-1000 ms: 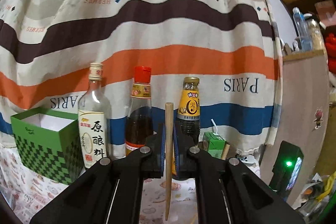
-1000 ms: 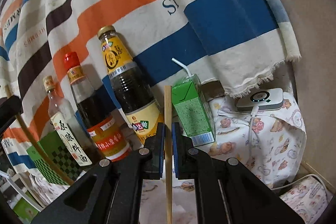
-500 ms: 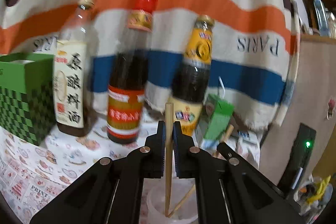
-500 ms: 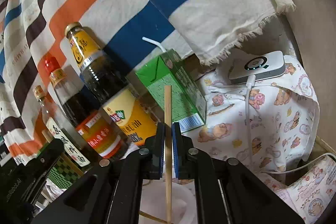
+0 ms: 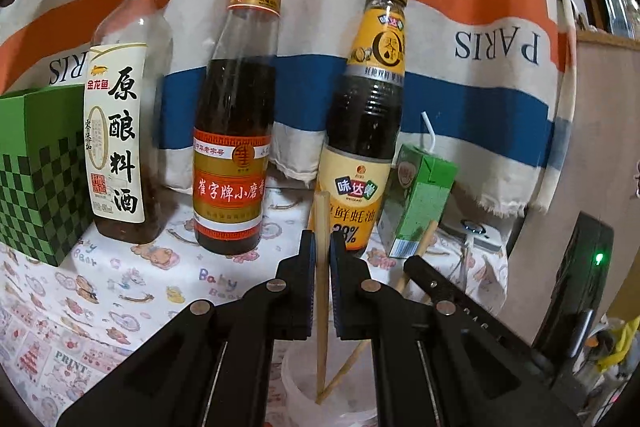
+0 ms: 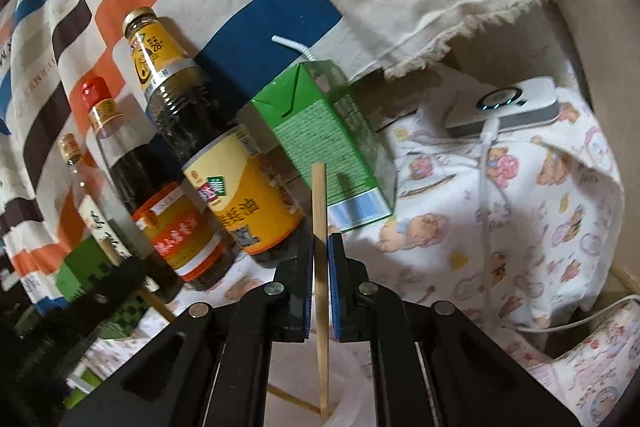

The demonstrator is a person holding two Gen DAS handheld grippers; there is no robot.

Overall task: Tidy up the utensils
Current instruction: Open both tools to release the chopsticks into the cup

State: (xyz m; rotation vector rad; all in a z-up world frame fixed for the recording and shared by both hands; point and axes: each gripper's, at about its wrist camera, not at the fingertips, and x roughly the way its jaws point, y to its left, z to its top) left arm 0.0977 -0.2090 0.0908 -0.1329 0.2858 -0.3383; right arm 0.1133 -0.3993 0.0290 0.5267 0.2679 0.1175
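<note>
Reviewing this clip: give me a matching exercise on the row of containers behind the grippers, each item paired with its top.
Items:
1. cooking wine bottle
2. sesame oil bottle
3. oyster sauce bottle
4. green carton

Tops:
A. red cap
B. white bent straw
C. ribbed gold and red screw cap
D. plain gold cap

Pairs: 1-C, 2-A, 3-D, 4-B

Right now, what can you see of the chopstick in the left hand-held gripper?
The chopstick is a plain, pale wooden stick with a squared top end. It stands nearly upright between the fingers of the left hand-held gripper, which look closed against it, top end poking above them. Its lower tip sits inside a translucent plastic cup, meeting the tip of a second chopstick that leans in from the right.
</note>
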